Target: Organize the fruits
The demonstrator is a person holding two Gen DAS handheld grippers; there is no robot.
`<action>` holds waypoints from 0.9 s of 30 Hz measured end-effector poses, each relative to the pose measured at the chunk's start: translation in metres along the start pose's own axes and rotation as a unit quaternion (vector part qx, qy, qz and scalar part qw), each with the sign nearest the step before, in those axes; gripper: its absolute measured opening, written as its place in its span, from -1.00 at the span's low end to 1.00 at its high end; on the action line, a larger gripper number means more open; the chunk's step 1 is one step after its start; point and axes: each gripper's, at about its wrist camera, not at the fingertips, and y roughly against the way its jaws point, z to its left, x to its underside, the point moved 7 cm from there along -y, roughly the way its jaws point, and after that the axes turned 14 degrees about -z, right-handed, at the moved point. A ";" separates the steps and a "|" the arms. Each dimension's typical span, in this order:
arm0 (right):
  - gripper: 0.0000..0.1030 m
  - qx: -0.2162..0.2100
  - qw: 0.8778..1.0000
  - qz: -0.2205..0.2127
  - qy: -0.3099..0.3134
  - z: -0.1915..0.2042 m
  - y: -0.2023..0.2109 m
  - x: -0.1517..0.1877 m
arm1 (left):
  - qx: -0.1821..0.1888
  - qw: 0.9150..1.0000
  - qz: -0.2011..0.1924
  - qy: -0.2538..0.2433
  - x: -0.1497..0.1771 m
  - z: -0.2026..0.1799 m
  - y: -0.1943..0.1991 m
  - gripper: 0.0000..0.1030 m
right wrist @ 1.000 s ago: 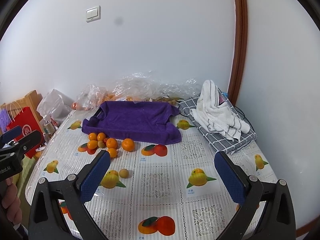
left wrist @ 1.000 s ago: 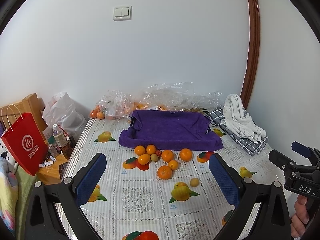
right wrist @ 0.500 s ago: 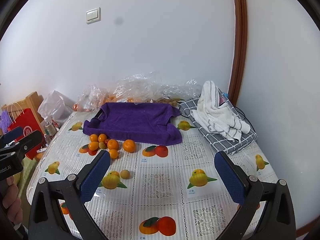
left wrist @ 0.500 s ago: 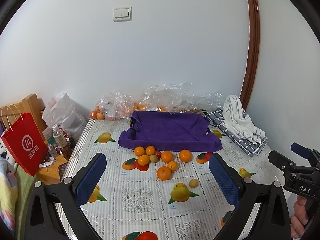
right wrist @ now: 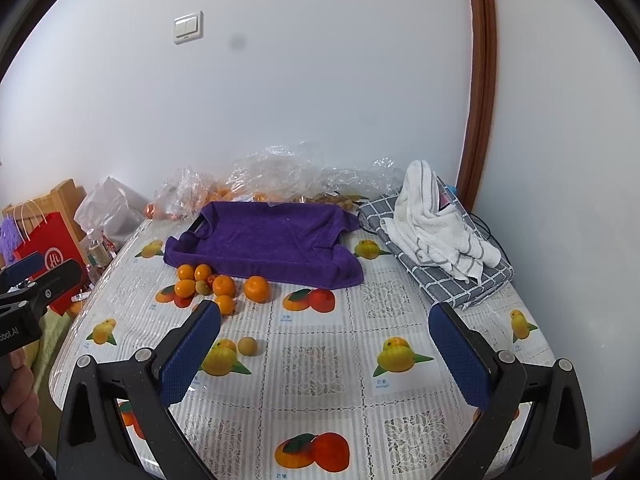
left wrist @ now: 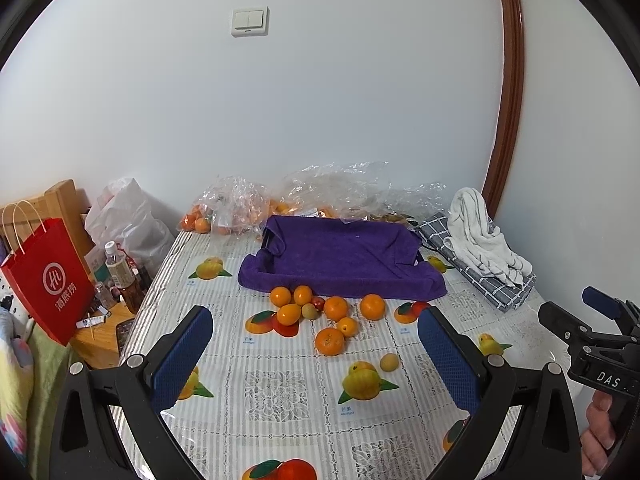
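I see a plain white wall (left wrist: 320, 112) behind the table (left wrist: 288, 392), a double light switch (left wrist: 249, 22) high on it. Right of the switch a brown wooden door frame (left wrist: 508, 80) runs down toward the table's far right corner. Table wears a fruit-print plastic cloth. Left of the table: low wooden stand (left wrist: 102, 344) with bottles, a wooden chair back (left wrist: 66, 200) behind it. Even, soft light, no window visible.
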 end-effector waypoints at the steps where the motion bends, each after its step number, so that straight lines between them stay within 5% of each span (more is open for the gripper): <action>1: 0.98 -0.001 1.000 0.002 -0.001 0.000 -0.001 0.001 | 0.000 1.000 0.000 0.000 -0.001 0.000 0.000 1.00; 20: 0.99 0.005 1.000 0.009 0.006 0.001 -0.011 0.004 | 0.004 1.000 0.009 -0.001 -0.001 0.003 -0.008 1.00; 27: 0.99 0.015 1.000 0.006 0.006 0.000 -0.010 0.003 | 0.011 1.000 -0.017 0.004 -0.011 0.007 -0.004 1.00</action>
